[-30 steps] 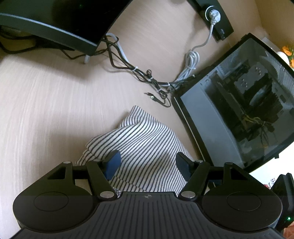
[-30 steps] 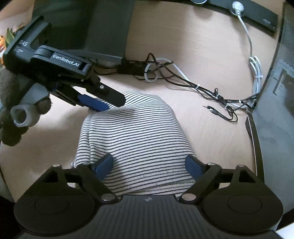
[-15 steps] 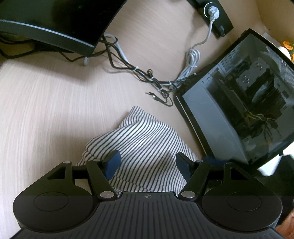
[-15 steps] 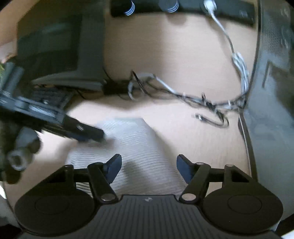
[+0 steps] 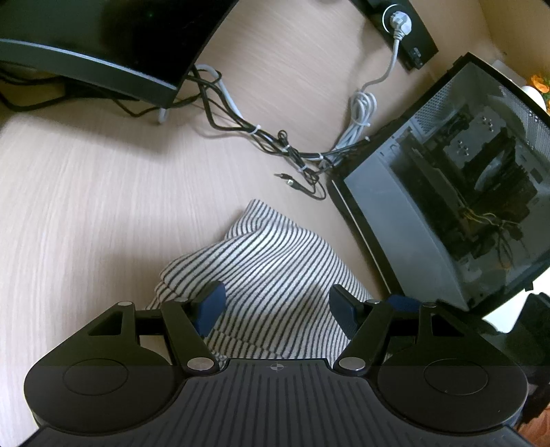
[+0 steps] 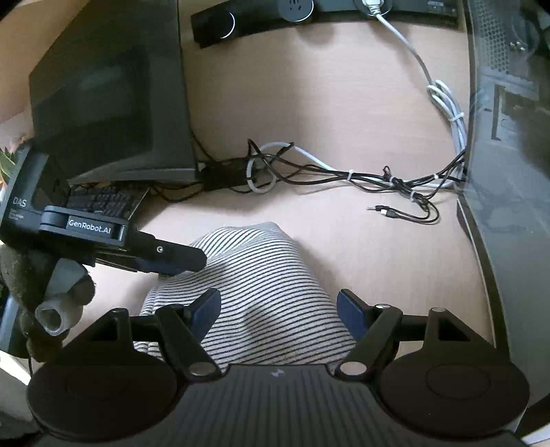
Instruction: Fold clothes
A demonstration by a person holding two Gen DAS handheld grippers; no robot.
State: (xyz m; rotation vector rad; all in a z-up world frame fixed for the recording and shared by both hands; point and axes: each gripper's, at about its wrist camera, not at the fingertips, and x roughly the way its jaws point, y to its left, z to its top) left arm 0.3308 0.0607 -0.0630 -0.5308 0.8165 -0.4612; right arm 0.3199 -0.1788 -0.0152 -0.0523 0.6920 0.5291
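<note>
Striped garment (image 6: pixel 261 292) folded; right gripper (image 6: pixel 278 309) jaws just widened

A home or office computer desk: the pale wood-grain tabletop (image 6: pixel 309 103) carries a dark monitor (image 6: pixel 113 99) on its stand, with a black keyboard (image 6: pixel 103 203) tucked beneath it. At the right stands a desktop computer case (image 5: pixel 447 192) with a clear side panel showing its boards and wiring. A black power strip (image 6: pixel 309 10) runs along the far edge, a white cable (image 6: pixel 443 93) plugged into it, and a tangle of black cables (image 6: pixel 343 175) tied with white clips crosses the surface between monitor and case
</note>
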